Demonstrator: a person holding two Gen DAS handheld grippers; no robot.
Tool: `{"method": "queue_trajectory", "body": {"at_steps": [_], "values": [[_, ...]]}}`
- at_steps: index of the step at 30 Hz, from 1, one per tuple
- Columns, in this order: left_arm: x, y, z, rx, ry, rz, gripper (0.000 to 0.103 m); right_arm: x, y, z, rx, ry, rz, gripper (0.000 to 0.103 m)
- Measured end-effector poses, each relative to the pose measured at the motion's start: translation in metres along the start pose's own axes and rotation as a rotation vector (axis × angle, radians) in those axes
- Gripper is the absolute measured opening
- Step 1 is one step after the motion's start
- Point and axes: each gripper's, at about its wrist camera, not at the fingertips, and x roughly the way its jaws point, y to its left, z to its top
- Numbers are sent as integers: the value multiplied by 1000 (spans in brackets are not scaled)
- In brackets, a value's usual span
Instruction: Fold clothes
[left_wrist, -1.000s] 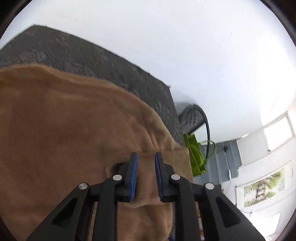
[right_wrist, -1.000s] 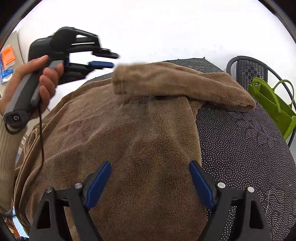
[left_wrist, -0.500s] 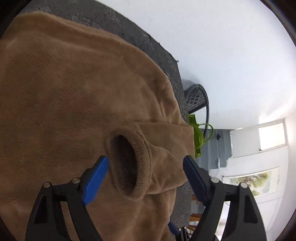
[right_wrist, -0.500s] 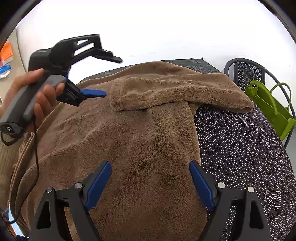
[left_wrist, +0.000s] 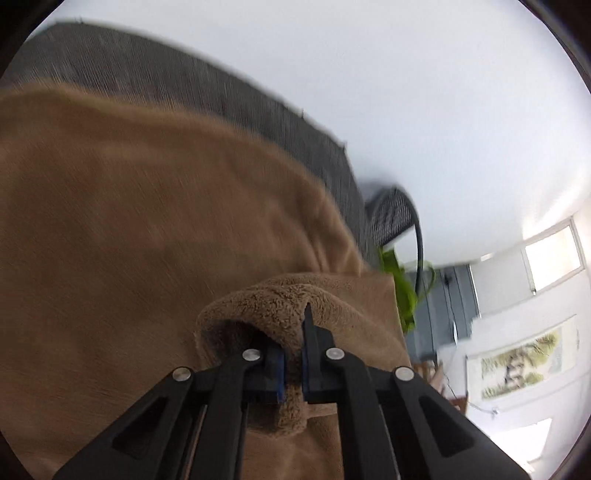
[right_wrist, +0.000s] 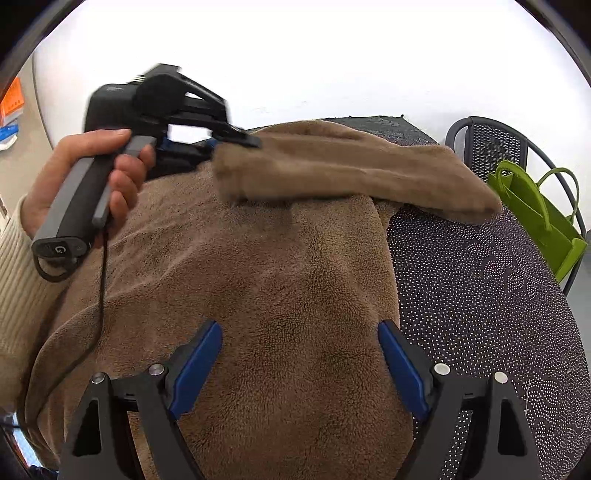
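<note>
Now our left gripper (left_wrist: 291, 363) has just closed on the sleeve cuff (left_wrist: 280, 306), ready for folding; our right gripper (right_wrist: 299, 365) hovers open.

A tan-brown, plush fleece garment (right_wrist: 280, 295) lies spread across the dark, white-dotted tabletop (right_wrist: 480, 314), covering most of its left and middle part and leaving the right side bare. Its pile is thick and fuzzy, with soft ridges along the left. Its long fleece sleeve (right_wrist: 351, 170) is folded back across the upper body of the garment, running from the table's far right edge toward the left, lifted at the cuff end. The round, open cuff (left_wrist: 280, 314) is raised off the body fabric, its rim pinched flat on one side, the dark hollow showing beside it.
</note>
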Motion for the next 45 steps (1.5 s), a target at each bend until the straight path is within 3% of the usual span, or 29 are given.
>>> {"method": "queue_trajectory", "body": {"at_steps": [5, 9, 18, 25, 28, 31, 35, 38, 42, 45], "values": [[-62, 13, 20, -4, -146, 3, 7, 0, 2, 0, -3, 2, -5, 87], [-94, 30, 26, -18, -184, 22, 7, 2, 3, 0, -11, 6, -17, 87], [-113, 70, 13, -42, -154, 107, 7, 7, 6, 2, -36, 21, -57, 87], [-106, 87, 2, -56, -97, 121, 7, 12, 11, 4, -62, 35, -88, 88], [-101, 89, -2, -61, -68, 122, 7, 9, 5, 10, -50, 43, -34, 88], [-97, 89, -5, -59, -47, 134, 7, -4, -8, 30, -42, 32, 35, 88], [-94, 93, -8, -66, -30, 145, 10, -16, -22, 75, -71, -31, -2, 88], [-93, 95, -10, -64, -22, 158, 10, -4, -22, 113, -135, -33, -42, 88], [-93, 99, -13, -67, -21, 170, 10, 40, -8, 153, -239, -3, -5, 88], [-96, 105, -13, -77, -30, 186, 10, 94, -4, 157, -305, 111, -25, 88]]}}
